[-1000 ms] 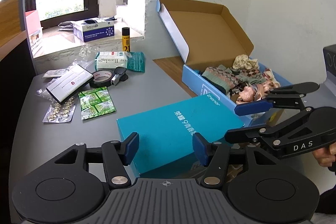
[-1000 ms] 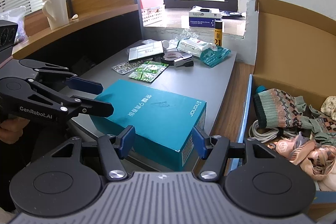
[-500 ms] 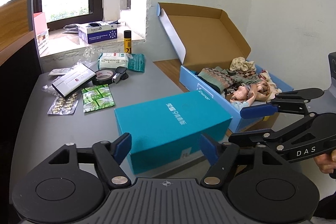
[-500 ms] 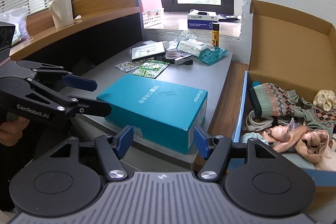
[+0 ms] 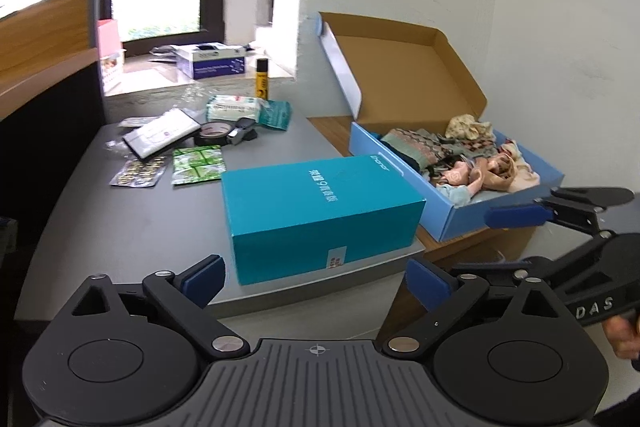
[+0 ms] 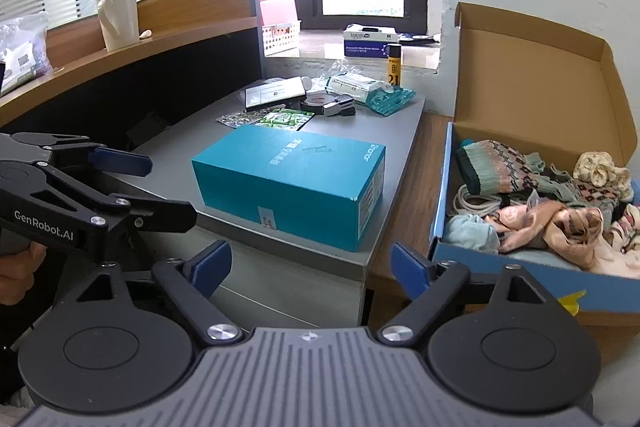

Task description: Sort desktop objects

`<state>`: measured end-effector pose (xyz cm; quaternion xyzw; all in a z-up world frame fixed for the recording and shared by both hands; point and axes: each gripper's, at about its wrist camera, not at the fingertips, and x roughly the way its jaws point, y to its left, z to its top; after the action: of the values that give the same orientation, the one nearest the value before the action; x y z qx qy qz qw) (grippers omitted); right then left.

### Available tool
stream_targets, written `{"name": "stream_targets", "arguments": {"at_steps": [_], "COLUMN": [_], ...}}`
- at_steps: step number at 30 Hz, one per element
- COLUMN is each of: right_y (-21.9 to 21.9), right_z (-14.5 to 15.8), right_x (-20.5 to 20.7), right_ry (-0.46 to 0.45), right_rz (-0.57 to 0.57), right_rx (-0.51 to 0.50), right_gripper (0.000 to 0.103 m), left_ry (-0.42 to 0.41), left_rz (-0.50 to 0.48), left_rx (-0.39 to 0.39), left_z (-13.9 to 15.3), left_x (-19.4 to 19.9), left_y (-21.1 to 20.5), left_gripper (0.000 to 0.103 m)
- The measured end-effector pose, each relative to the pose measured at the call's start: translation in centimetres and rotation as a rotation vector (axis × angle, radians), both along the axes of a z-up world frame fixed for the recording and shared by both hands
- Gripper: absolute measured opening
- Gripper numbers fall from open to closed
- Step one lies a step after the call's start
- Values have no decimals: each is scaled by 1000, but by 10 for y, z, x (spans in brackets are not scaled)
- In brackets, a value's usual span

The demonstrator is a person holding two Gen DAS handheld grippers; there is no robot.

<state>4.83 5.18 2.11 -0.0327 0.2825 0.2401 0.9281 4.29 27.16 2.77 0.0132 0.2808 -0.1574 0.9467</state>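
Observation:
A teal phone box [image 5: 320, 211] [image 6: 292, 179] lies on the grey desk [image 5: 120, 227] near its front edge. My left gripper [image 5: 316, 277] is open, back from the desk edge, with the box ahead of its blue pads and nothing between them. My right gripper [image 6: 310, 267] is open too and empty, also short of the desk. Each gripper shows in the other's view: the right one [image 5: 532, 239] at the right, the left one [image 6: 132, 183] at the left. Small items sit at the desk's far end: green sachets [image 5: 197, 165], a pill blister [image 5: 138, 174], a tape roll [image 5: 212, 131].
An open blue cardboard box [image 5: 452, 203] [image 6: 440, 195] full of socks, cloth and a cable stands right of the desk on a lower wooden surface. A yellow tube [image 5: 262, 79] and a glove box [image 5: 211, 62] stand on the windowsill. A white mug [image 6: 117, 14] stands on the partition ledge.
Both grippers have pulled back and up from the teal box and their jaws have spread wider. The box now lies farther ahead, resting on the desk.

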Motion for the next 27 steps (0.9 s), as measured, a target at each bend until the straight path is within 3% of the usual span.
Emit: {"name": "stream_targets", "arguments": {"at_steps": [12,27], "right_y": [0,0], "right_z": [-17,-31], "right_x": [-33,-71], "right_ry": [-19,-71], "right_rz": [-51,-124], "right_rx": [9,-5], "right_gripper": [101,103], "left_ry": [-4,-21], "left_rz": [86,167], "left_rx": [-93,-111], "left_z": [-15,-30], "left_x": [-39,-78], "left_y": [-2,-4], "left_gripper": [103,103]}}
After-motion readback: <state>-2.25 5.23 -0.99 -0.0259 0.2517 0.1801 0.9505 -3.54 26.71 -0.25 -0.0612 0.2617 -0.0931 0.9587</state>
